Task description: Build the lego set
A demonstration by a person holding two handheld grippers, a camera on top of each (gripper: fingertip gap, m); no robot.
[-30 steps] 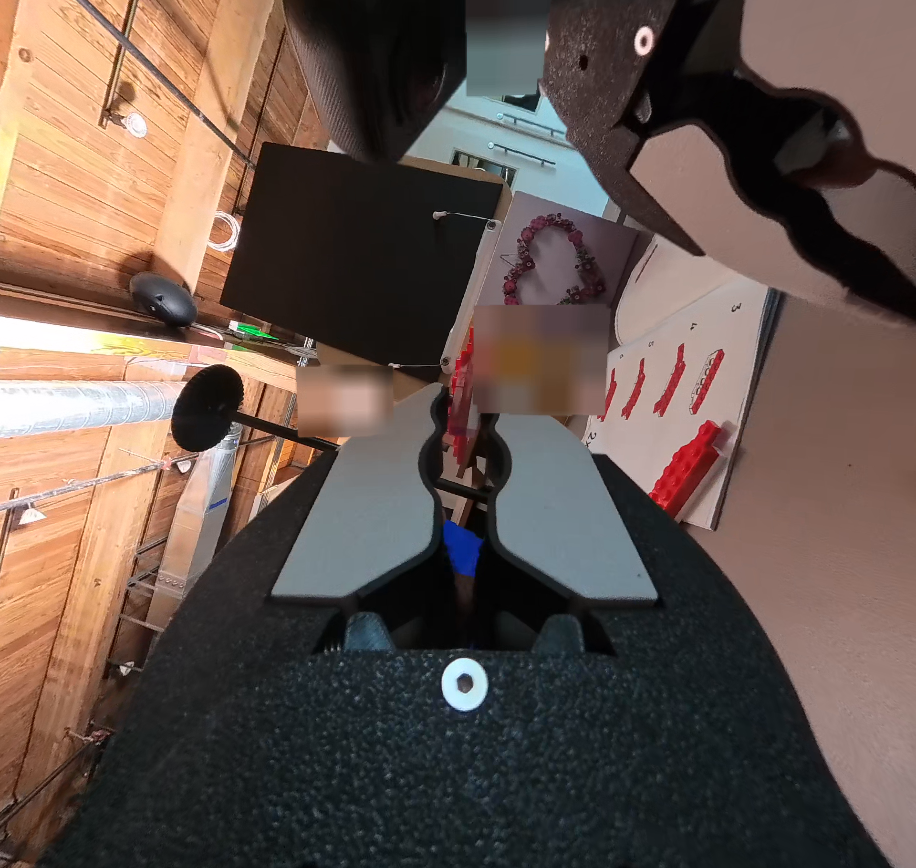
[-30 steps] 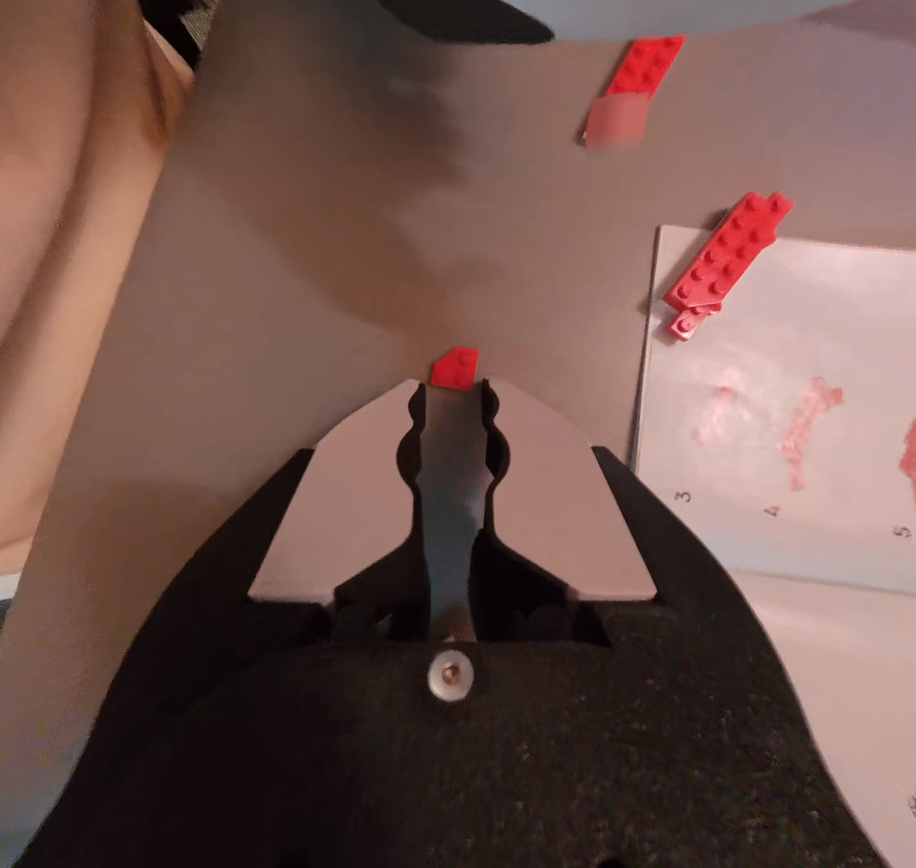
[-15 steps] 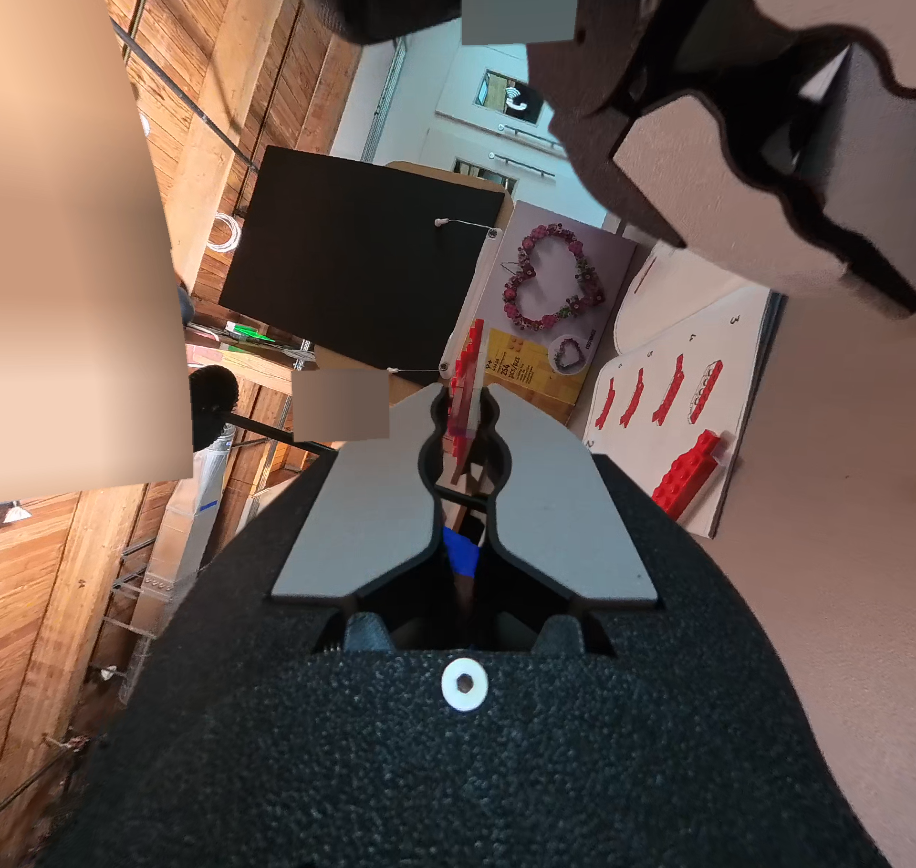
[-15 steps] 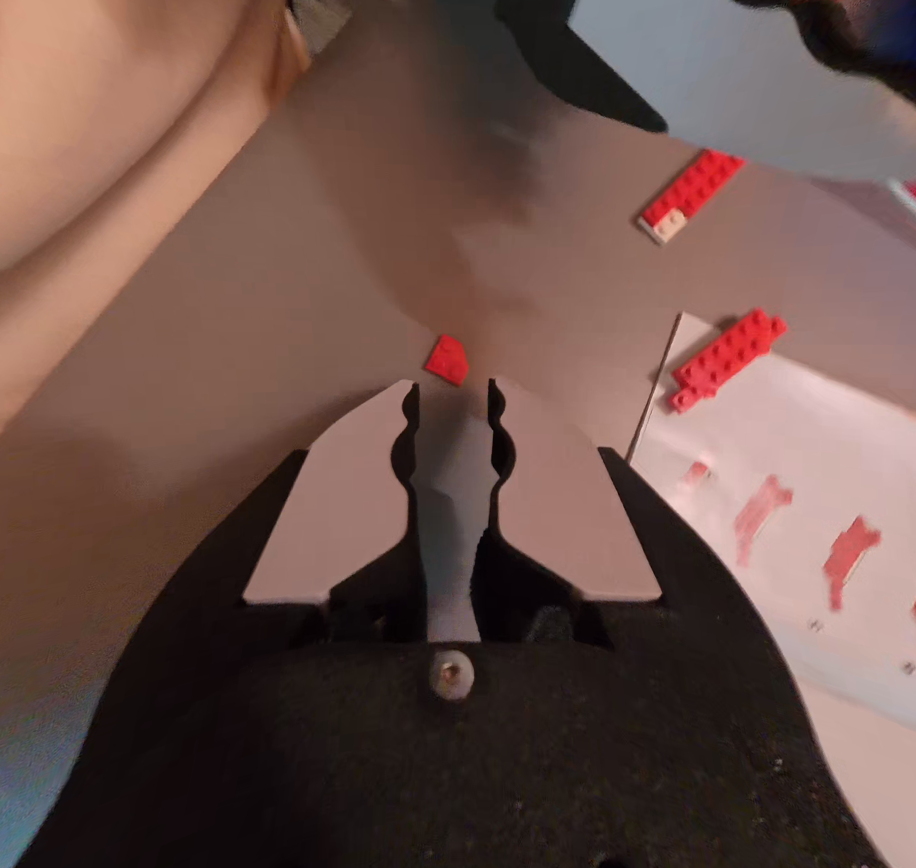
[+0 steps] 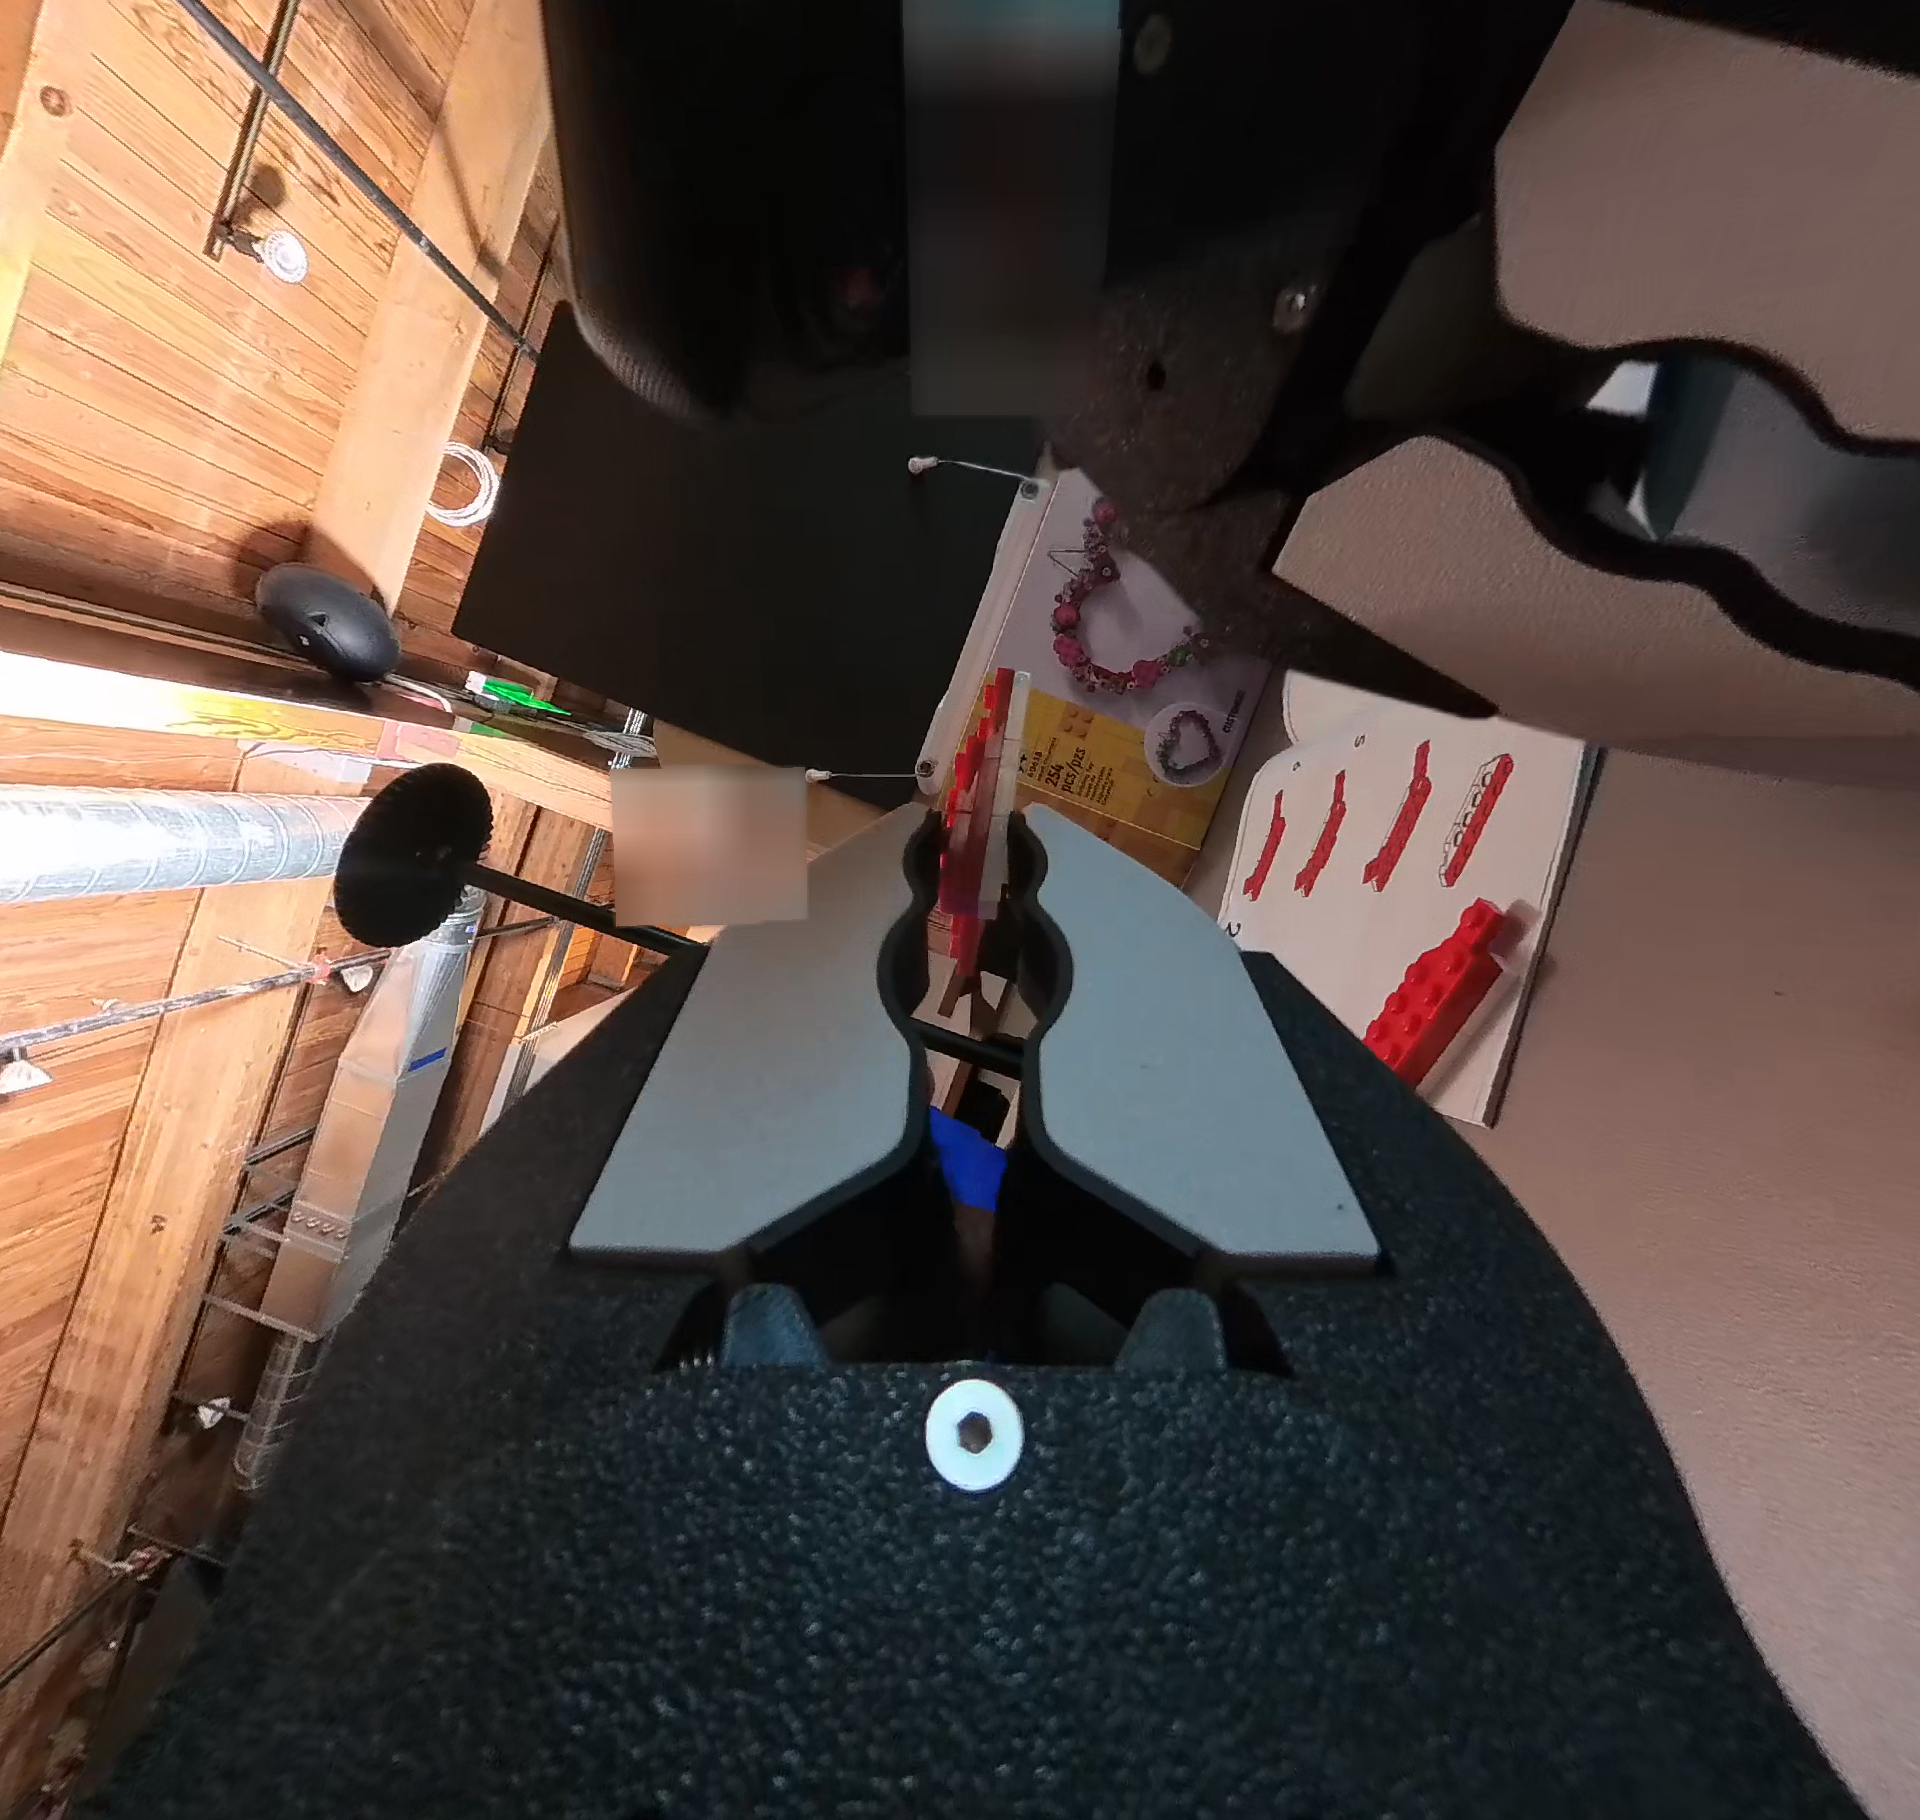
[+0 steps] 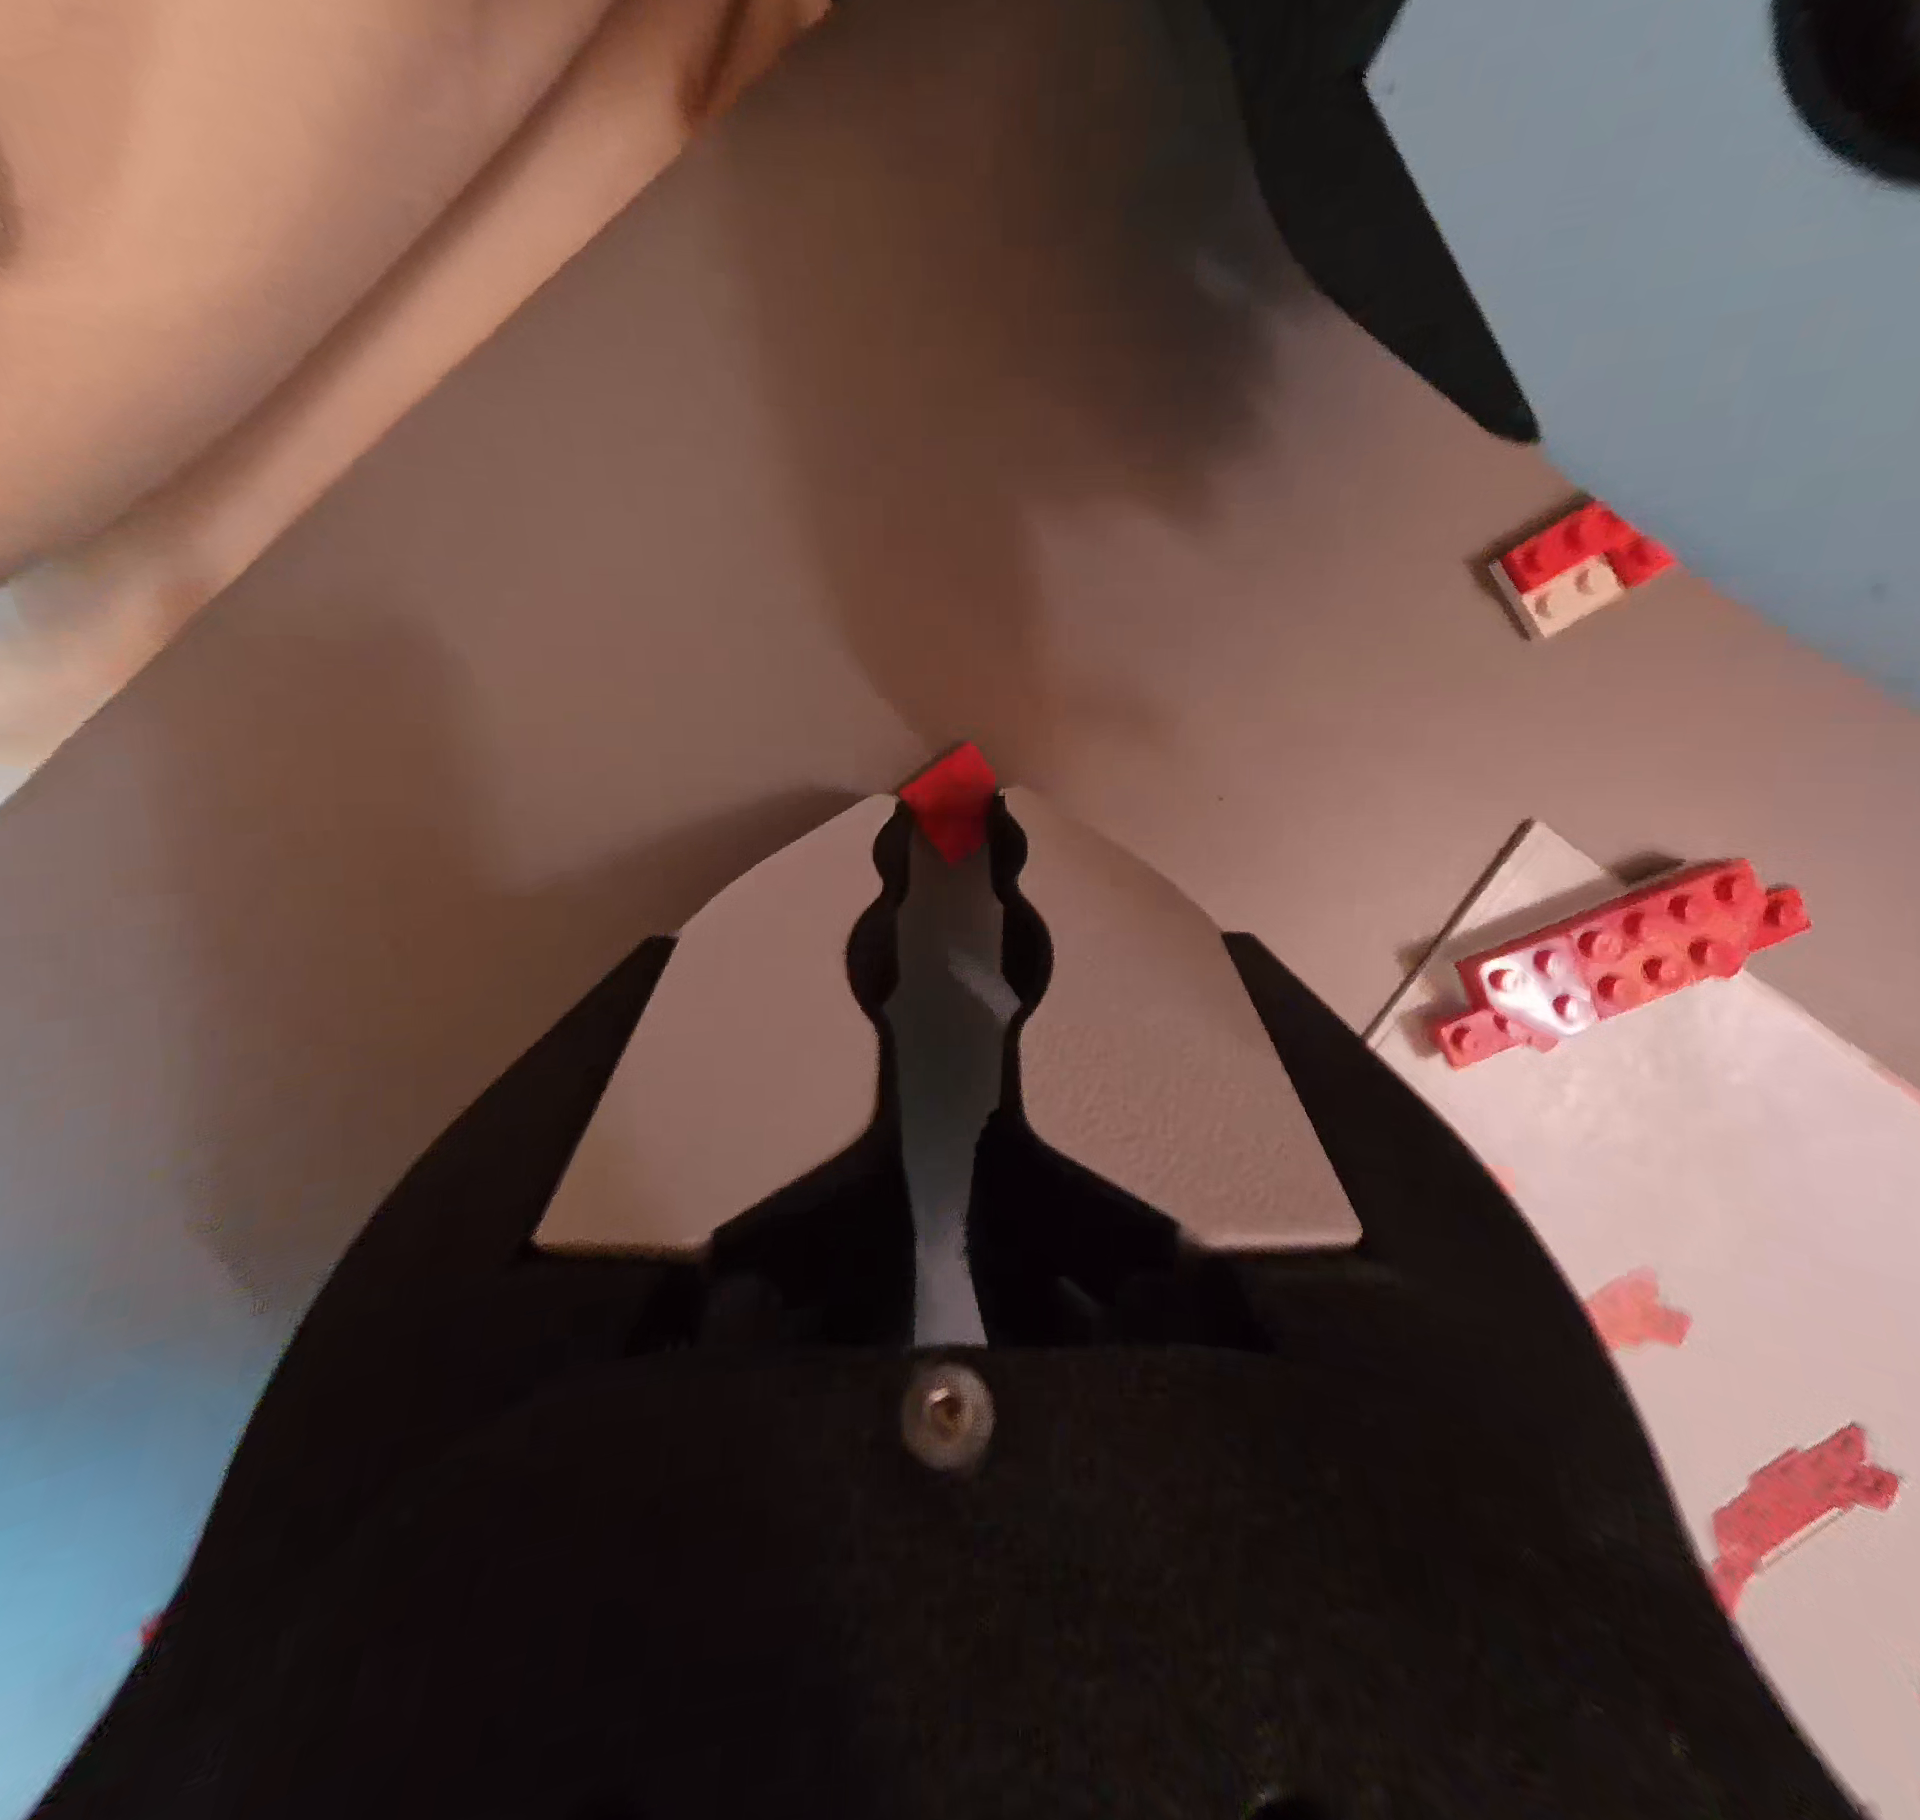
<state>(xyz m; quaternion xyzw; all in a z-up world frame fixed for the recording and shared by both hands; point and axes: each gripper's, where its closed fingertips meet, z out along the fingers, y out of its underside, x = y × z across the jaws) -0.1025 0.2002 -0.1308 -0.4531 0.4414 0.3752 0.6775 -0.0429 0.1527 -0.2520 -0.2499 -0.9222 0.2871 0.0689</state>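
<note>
My left gripper (image 5: pixel 977 835) is shut on a thin red and white lego assembly (image 5: pixel 982 794), held edge-on in the air. My right gripper (image 6: pixel 951 814) is down at the table, and its fingertips close on a small red plate (image 6: pixel 948 796) from both sides. In the left wrist view the right gripper's pale fingers (image 5: pixel 1621 627) fill the top right. A red stepped lego assembly (image 5: pixel 1444 991) lies on the open instruction booklet (image 5: pixel 1382 814); it also shows in the right wrist view (image 6: pixel 1631 949).
A small red and white piece (image 6: pixel 1579 565) lies on the brown table (image 6: pixel 623 731) at the right. The booklet (image 6: pixel 1662 1199) covers the right side. A lego box (image 5: pixel 1122 731) stands behind it. A person's arm (image 6: pixel 260 212) is at the upper left. Some 15 cm of space lies between my two pairs of fingers.
My right gripper moved forward onto the small red plate, which now sits between its tips instead of ahead of them. The left gripper kept its hold on the assembly.
</note>
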